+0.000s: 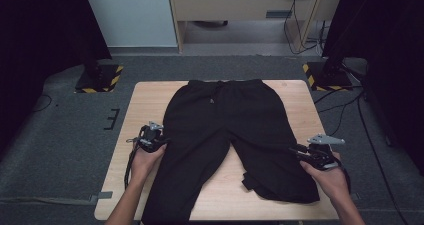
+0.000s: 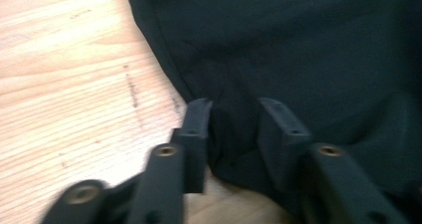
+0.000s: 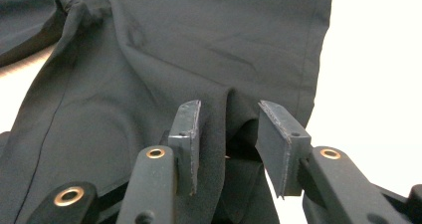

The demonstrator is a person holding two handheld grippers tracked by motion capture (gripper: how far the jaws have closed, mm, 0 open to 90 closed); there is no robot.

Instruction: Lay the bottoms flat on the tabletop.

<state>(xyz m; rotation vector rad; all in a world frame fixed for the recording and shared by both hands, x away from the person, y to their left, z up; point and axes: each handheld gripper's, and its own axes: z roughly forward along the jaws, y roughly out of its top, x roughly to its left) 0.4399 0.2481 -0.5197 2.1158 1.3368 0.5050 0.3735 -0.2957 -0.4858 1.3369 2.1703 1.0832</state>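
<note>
One wooden table; one pair of black trousers spread flat. Two grippers — left gripper, right gripper — jaws apart, cloth fold between each pair.

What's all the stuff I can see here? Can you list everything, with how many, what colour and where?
trousers: one pair, black, spread flat on the table, waistband at the far side, one leg hanging over the near edge
table: one, light wood, centre of the room
stand bases: two, black with yellow stripes, on the floor past the table's far corners
cables: several, black, on the grey carpet at right
desk: one, pale wood, against the far wall
left gripper: one, black, jaws apart around the fabric at the trousers' left edge
right gripper: one, black, jaws apart around a fold of the right leg
</note>
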